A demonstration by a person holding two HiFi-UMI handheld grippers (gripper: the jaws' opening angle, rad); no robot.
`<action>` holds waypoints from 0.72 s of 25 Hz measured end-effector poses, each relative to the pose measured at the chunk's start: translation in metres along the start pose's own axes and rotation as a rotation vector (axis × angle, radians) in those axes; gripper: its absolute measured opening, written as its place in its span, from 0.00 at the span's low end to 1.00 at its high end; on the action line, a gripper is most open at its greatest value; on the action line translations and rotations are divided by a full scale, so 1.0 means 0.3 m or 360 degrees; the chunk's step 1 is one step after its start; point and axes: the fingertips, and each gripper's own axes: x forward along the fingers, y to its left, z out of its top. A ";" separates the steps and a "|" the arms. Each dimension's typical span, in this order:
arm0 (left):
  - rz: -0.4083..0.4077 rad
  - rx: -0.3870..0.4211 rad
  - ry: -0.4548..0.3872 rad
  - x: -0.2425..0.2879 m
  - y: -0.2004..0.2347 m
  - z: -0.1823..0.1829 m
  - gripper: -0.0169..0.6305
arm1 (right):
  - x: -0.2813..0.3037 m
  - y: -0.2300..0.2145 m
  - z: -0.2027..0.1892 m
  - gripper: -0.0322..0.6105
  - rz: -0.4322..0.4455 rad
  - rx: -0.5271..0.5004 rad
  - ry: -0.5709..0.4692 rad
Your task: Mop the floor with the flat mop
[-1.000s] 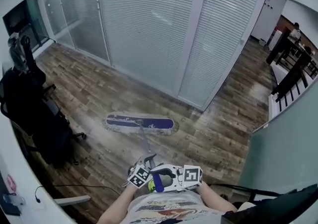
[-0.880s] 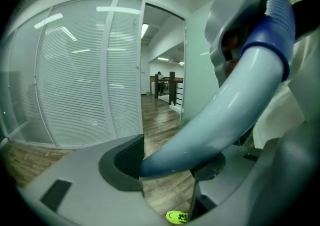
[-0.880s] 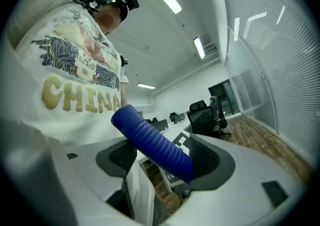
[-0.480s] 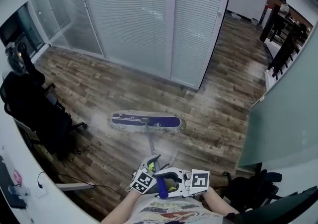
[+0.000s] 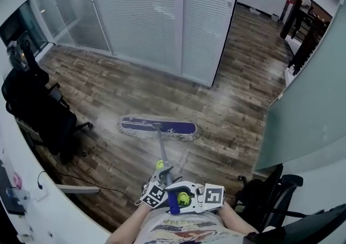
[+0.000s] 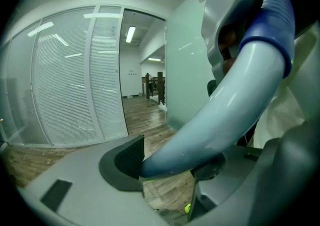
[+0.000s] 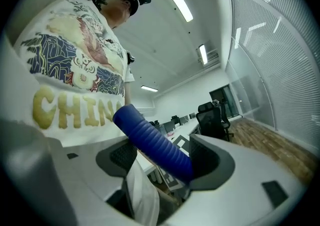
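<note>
The right gripper [image 7: 162, 164] is closest to the person. Its jaws are pinching the blue ribbed grip [image 7: 152, 145] at the top end of the flat mop [image 5: 161, 148]. Behind the grip is the person's white shirt with a picture on it [image 7: 75, 59].

Just in front, the left gripper [image 6: 170, 166] has its jaws pinching the pale grey pole [image 6: 225, 109] of the mop, a bit lower down. The head view shows both grippers close together by the person's belly.

From there the pole slants down and away to the blue mop head with a white fringe [image 5: 158, 127]. The mop head lies flat on the brown wood-plank floor [image 5: 108, 97], about in the middle of the open part.

A black office chair [image 5: 38, 113] stands at the floor's left edge, beside a white tabletop [image 5: 32, 210]. Another black chair [image 5: 265, 199] stands at the right edge, near the person, below a pale green wall [image 5: 303, 102].

Past the mop head, a glass wall with white blinds [image 5: 146, 15] runs along the far edge of the floor. In the far right corner the floor goes on, and a small figure of a person [image 5: 303, 0] stands there.
</note>
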 end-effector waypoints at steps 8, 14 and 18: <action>-0.0044 0.0117 0.0110 0.048 0.051 -0.037 0.35 | 0.004 -0.061 -0.030 0.51 0.0096 0.0010 0.0041; -0.0054 0.0173 0.0149 0.120 0.253 -0.040 0.35 | 0.015 -0.272 -0.011 0.52 0.0067 0.0016 0.0037; -0.0026 0.0111 0.0104 0.147 0.457 0.006 0.35 | 0.046 -0.466 0.065 0.52 0.0065 0.0019 0.0004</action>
